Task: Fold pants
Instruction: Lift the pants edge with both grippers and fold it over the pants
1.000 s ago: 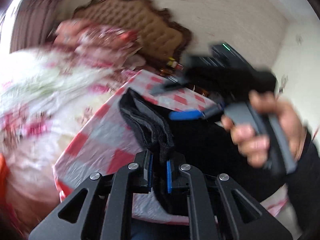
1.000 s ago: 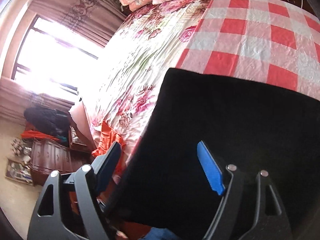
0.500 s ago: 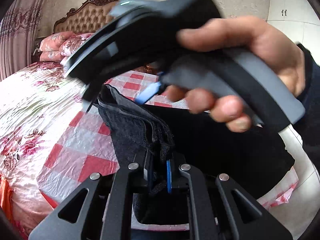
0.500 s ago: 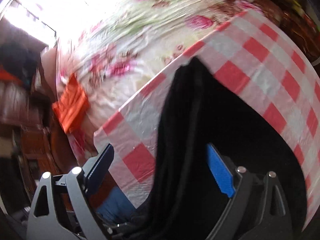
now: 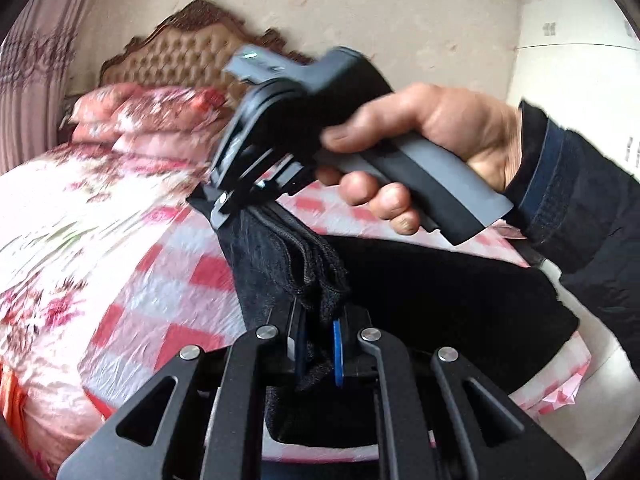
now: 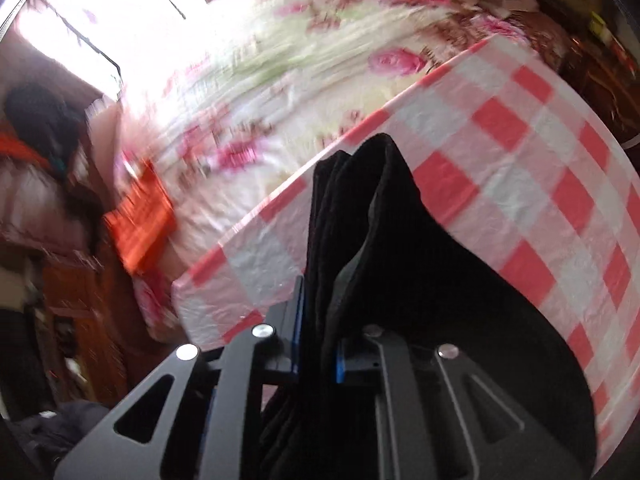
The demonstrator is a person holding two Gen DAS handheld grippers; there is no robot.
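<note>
Left gripper [image 5: 318,346] clamped tight on a bunched fold of the black pants [image 5: 420,280]. Right gripper [image 6: 316,344] closing, pads pinching a bunched edge of the same pants [image 6: 400,280]. In the left view, the right hand [image 5: 436,140] sits at 1 o'clock from the left gripper. Pants drape over the red-checked tablecloth [image 6: 520,152]; floral bedspread [image 5: 72,220] at 9 o'clock, tufted headboard [image 5: 176,56] at 11.
</note>
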